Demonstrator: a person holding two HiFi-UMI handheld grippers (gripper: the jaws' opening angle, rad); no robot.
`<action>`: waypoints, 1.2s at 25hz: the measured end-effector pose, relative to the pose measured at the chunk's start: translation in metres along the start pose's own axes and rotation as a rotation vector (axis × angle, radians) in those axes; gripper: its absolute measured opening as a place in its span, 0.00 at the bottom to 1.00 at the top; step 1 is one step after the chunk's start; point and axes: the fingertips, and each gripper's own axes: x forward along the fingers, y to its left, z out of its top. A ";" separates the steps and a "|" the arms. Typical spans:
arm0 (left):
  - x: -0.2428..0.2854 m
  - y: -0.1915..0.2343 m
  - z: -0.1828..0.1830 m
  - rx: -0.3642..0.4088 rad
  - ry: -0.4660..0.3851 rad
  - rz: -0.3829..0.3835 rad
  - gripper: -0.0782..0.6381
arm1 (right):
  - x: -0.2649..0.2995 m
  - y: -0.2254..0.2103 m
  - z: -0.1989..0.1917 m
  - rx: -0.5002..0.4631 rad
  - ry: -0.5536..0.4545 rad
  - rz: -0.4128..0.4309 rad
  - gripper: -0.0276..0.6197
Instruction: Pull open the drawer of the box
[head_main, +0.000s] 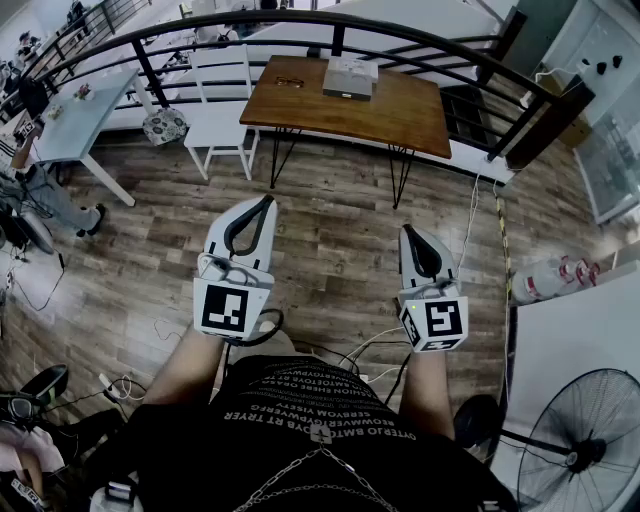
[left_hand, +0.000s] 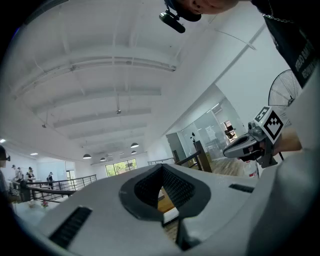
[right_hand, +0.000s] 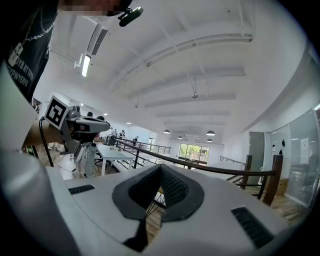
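Inspection from the remote station: the left gripper (head_main: 266, 203) has its jaws pressed together at the tips, with nothing between them. Its own view shows only the dark, ribbed hollow behind the meeting point. The right gripper (head_main: 408, 232) is likewise closed and empty. Both are held over the wooden floor (head_main: 330, 240), close in front of the person's torso. One is left and one right of centre, well apart from each other, with their tips pointing to the far side.

The box (head_main: 350, 77), a pale, low unit, sits on the brown table (head_main: 400, 115) at the far side, well apart from both grippers. I cannot make out its drawer from here.

A white chair (head_main: 222, 110) stands just left of that table. A dark railing (head_main: 545, 125) curves behind it. A standing fan (head_main: 590, 440) occupies the near right corner.
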 end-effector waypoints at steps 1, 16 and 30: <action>0.000 0.001 -0.003 0.000 0.005 0.000 0.11 | 0.002 0.001 -0.002 0.004 0.004 0.002 0.04; 0.060 0.079 -0.062 -0.012 0.019 -0.064 0.11 | 0.111 0.028 -0.017 0.035 0.064 0.004 0.04; 0.134 0.149 -0.119 -0.109 0.022 -0.104 0.11 | 0.222 0.032 -0.013 0.003 0.080 0.008 0.04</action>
